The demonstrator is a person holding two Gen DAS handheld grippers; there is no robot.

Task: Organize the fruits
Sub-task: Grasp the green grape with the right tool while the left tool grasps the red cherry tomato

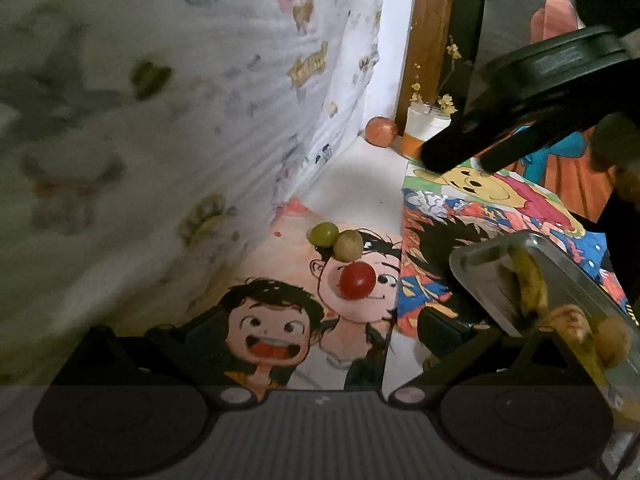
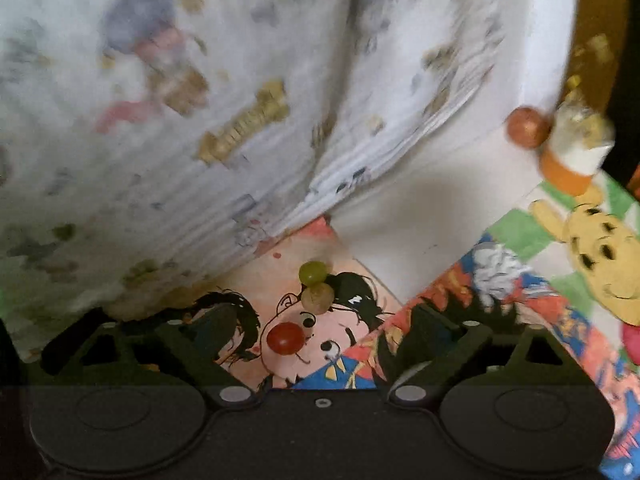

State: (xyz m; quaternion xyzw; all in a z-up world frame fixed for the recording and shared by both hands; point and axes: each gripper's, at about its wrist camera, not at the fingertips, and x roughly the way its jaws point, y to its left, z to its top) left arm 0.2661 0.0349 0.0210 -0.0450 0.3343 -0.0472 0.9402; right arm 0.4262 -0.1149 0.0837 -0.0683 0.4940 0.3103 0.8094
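A red cherry tomato (image 1: 357, 281) lies on a cartoon drawing, with a green grape (image 1: 323, 234) and a brownish grape (image 1: 348, 245) touching each other just beyond it. All three also show in the right wrist view: the tomato (image 2: 285, 338), the green grape (image 2: 313, 272) and the brownish grape (image 2: 317, 297). My left gripper (image 1: 310, 330) is open and empty, short of the tomato. My right gripper (image 2: 308, 332) is open and empty, with the tomato between its fingers. It shows high at the right of the left wrist view (image 1: 460, 160). A metal tray (image 1: 480, 258) at the right holds a banana (image 1: 530, 280) and other fruit.
A patterned cloth (image 1: 180, 120) hangs along the left. An orange-red round fruit (image 1: 381, 131) and a cup of yellow flowers (image 1: 424, 128) stand at the far corner. Coloured drawings (image 1: 480, 196) cover the table to the right.
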